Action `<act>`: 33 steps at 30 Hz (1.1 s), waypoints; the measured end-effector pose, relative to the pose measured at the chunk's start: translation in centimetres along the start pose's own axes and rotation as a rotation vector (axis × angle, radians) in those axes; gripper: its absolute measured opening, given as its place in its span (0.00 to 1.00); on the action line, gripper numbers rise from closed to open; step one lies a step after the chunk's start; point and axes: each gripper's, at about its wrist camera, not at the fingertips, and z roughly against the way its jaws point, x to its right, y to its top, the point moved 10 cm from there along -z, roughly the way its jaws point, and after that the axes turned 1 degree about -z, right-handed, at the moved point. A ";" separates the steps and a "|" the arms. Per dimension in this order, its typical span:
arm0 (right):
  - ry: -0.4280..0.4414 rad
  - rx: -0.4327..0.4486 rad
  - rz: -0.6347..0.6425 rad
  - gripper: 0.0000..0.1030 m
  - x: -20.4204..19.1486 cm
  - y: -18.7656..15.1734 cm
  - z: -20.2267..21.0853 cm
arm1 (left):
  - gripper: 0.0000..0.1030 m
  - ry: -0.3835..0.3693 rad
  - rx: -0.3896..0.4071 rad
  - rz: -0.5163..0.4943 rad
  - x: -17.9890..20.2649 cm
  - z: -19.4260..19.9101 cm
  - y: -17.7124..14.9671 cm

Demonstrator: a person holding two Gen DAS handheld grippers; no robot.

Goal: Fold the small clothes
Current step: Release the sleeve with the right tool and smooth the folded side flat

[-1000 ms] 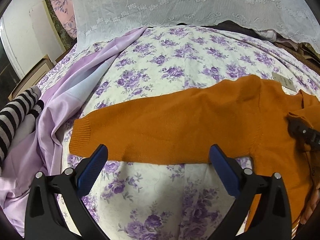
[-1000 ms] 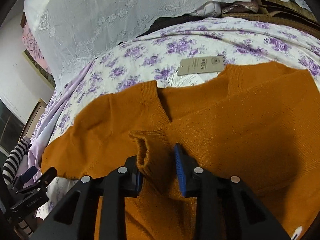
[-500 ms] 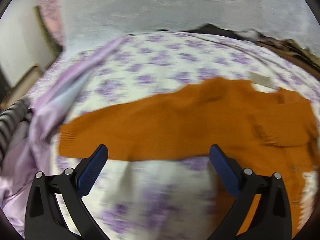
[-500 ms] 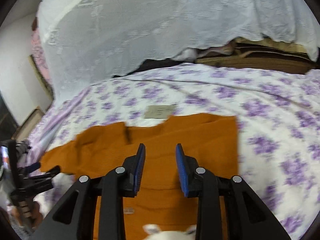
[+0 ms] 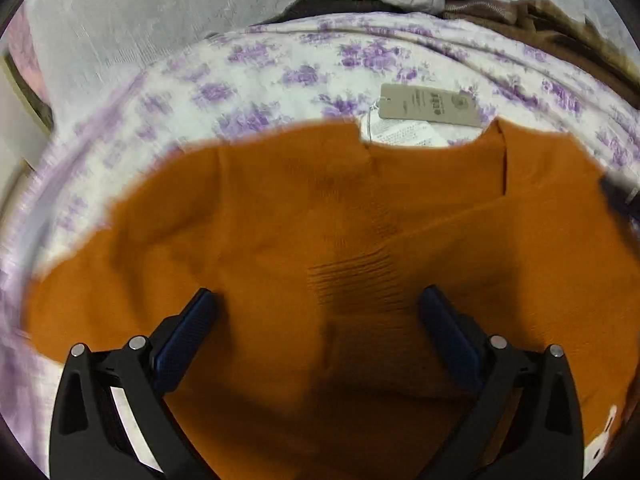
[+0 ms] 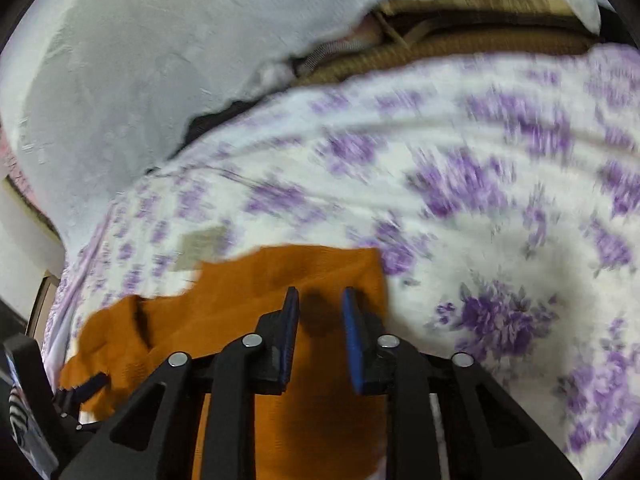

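Observation:
An orange knit sweater [image 5: 280, 216] lies flat on the floral bed sheet [image 5: 280, 76]. One sleeve is folded across its body, the ribbed cuff [image 5: 352, 276] near the middle. A beige paper tag [image 5: 430, 106] sticks out at the neck. My left gripper [image 5: 320, 312] hovers over the body, open wide, with nothing between its pads. My right gripper [image 6: 320, 312] hangs over the sweater [image 6: 240, 300] near its right edge. Its jaws are closing to a narrow gap and nothing is between them. The left gripper [image 6: 80, 388] shows at the lower left of the right wrist view.
A white lace cloth [image 5: 160, 12] covers the back of the bed. Brown folded clothes [image 6: 460, 46] are piled at the back right. A striped item [image 6: 16, 412] sits at the far left edge. Bare floral sheet [image 6: 520, 280] spreads to the right of the sweater.
My right gripper let go of the sleeve cuff, which now lies on the body, and swung to the sweater's right edge with its jaws narrower. My left gripper moved from the other sleeve to over the body.

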 end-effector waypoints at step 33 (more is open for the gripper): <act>-0.075 0.072 0.342 0.39 -5.2 -7.6 6.3 | 0.96 0.079 0.060 0.057 -4.1 2.9 -2.6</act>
